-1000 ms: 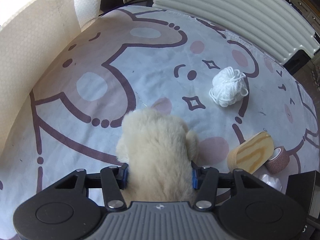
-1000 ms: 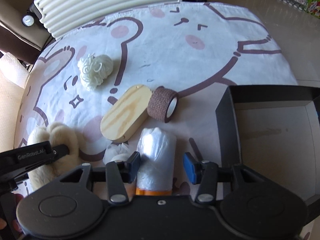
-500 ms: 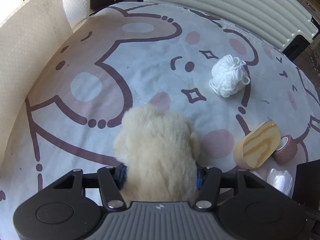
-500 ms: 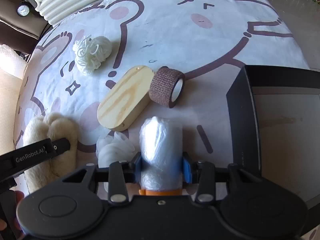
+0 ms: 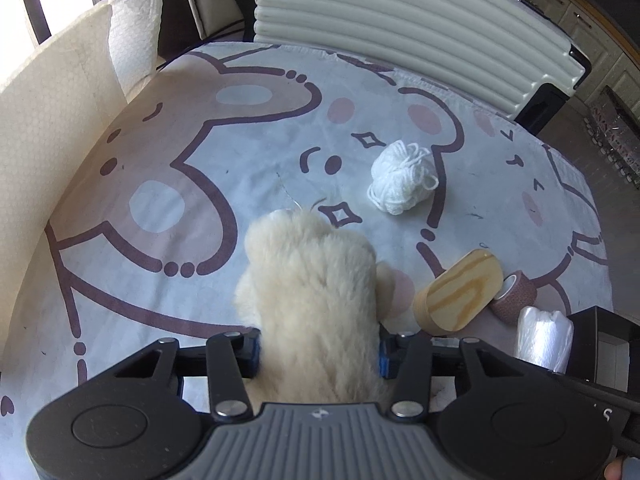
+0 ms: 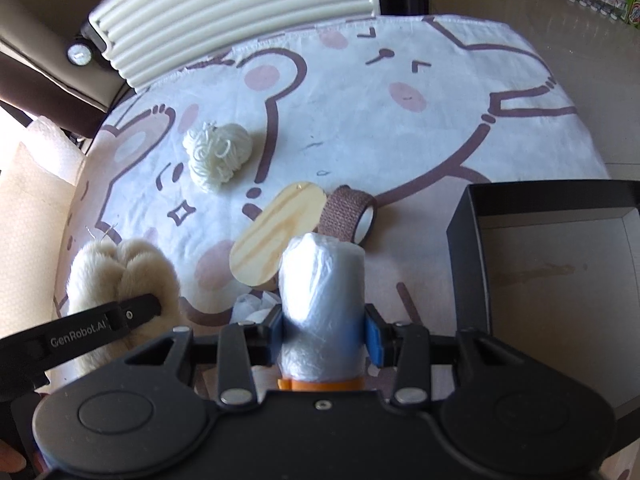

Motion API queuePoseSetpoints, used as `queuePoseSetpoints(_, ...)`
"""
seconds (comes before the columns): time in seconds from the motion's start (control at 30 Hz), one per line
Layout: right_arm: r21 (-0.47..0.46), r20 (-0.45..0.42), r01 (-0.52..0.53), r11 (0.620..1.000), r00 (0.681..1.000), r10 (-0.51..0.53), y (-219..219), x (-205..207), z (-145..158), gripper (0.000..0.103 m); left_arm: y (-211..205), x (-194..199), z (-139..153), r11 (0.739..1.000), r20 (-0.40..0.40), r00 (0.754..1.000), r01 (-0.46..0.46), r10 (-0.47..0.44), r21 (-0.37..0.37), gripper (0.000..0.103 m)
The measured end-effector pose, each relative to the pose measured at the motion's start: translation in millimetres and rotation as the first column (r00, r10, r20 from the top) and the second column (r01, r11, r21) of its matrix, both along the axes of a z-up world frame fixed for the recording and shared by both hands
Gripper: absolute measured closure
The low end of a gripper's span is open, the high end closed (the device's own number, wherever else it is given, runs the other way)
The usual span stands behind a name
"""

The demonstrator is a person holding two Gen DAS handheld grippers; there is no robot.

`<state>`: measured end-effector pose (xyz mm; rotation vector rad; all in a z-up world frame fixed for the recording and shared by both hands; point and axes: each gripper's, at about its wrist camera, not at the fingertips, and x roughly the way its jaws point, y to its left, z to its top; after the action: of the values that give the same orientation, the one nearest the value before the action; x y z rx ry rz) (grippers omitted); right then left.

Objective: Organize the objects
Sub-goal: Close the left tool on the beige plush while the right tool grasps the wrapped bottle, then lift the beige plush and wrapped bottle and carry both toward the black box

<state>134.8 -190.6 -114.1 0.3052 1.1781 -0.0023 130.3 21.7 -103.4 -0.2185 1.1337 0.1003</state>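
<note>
Left wrist view has the left gripper (image 5: 320, 354) clamped tight on a cream plush paw (image 5: 310, 292), blue pads pressing into the fur on both sides, the toy's toes pointing away from the camera over the bear-print cloth (image 5: 160, 152). Taking the wooden oval block (image 5: 458, 294) as the landmark: the plush sits just to its left, the ball of white yarn (image 5: 402, 182) lies well beyond it toward the ribbed white panel (image 5: 400, 20), and the brown tape roll (image 5: 514, 294) touches its right end.

Over on the right wrist view, the right gripper (image 6: 325, 330) has its jaws closed around a roll of clear plastic bags (image 6: 322, 300), an orange core showing at the near end. That roll stands in front of the wooden block (image 6: 276, 234), overlapping its near edge in the picture; whether it rests on the cloth or is lifted clear is hard to judge from this angle. A crumpled white bit (image 6: 254, 308) peeks out just this side of the block, beside the roll. The tape roll (image 6: 348, 216) leans on its edge against the block's right end. Right of the block, apart from it, sits the black open box (image 6: 460, 240), pale floor showing inside. Left of the block, the plush (image 6: 120, 276) shows pinched in the other tool's black finger.
</note>
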Motion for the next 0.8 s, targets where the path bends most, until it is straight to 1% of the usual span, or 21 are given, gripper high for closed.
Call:
queuePoseSetpoints(0.27,0.016,0.075,0.016,1.000,0.997,-0.017,-6,-19,28,0.062,-6,-17,31,1.000,0.071,0.997,0.020,-0.021,0.013,0.055)
queuePoseSetpoints(0.43,0.014,0.128,0.006,1.000,0.992,-0.007,-5,-32,46,0.062,-8,-31,51,0.999,0.112,0.993,0.030,-0.033,0.026,0.056)
queuePoseSetpoints(0.6,0.001,0.161,-0.004,1.000,0.987,0.004,-3,-45,62,0.062,-9,-46,70,0.998,0.154,0.987,0.034,-0.042,0.050,0.056)
queuePoseSetpoints(0.8,-0.001,0.212,-0.011,1.000,0.977,0.011,-1,-63,81,0.062,-7,-64,87,0.997,0.188,0.981,0.033,-0.045,0.063,0.056)
